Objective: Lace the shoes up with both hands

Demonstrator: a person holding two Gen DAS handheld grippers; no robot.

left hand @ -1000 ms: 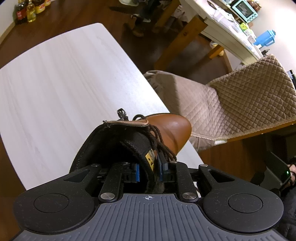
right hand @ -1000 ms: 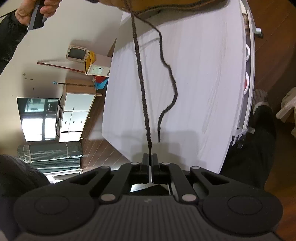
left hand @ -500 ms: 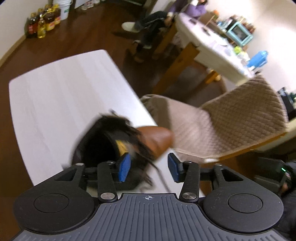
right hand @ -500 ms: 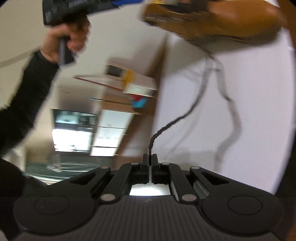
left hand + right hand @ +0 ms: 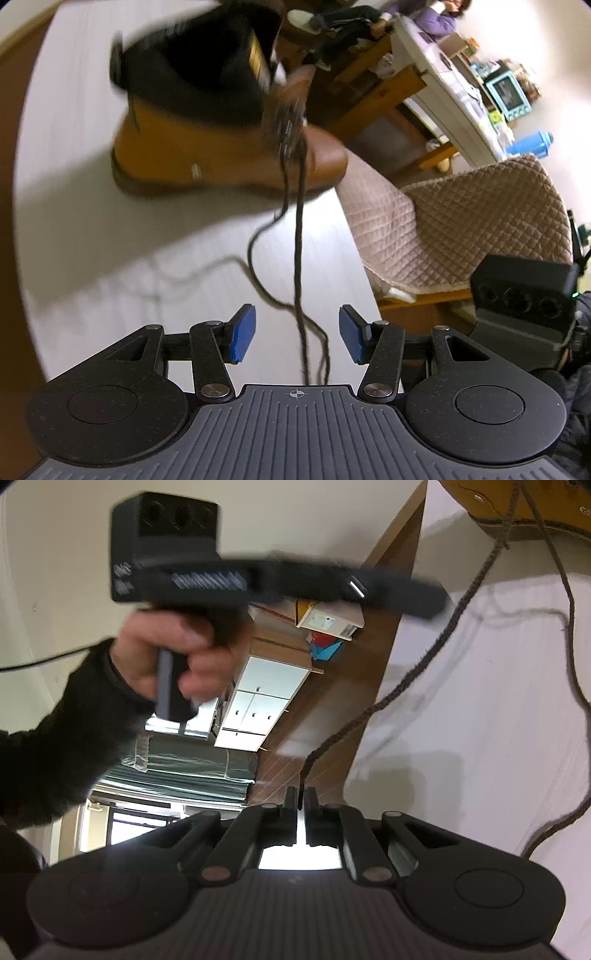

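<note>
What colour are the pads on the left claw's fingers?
Blue pads, clearest in the left wrist view.

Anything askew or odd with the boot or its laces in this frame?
The brown boot stands upright but right at the white table's edge, toe over the side. Its laces trail loose; one end is pinched in the right claw.

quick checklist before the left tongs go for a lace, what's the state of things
1. Boot on the table: ok.
2. Right tongs shut on a lace end: ok.
3. Left tongs open, just narrowed a little, pads clear of the laces: ok.
4. Two laces between the left pads: ok.
5. Which lace is the free one: cannot tell, they cross and blur.
6. Boot steady: cannot tell, it is blurred.
</note>
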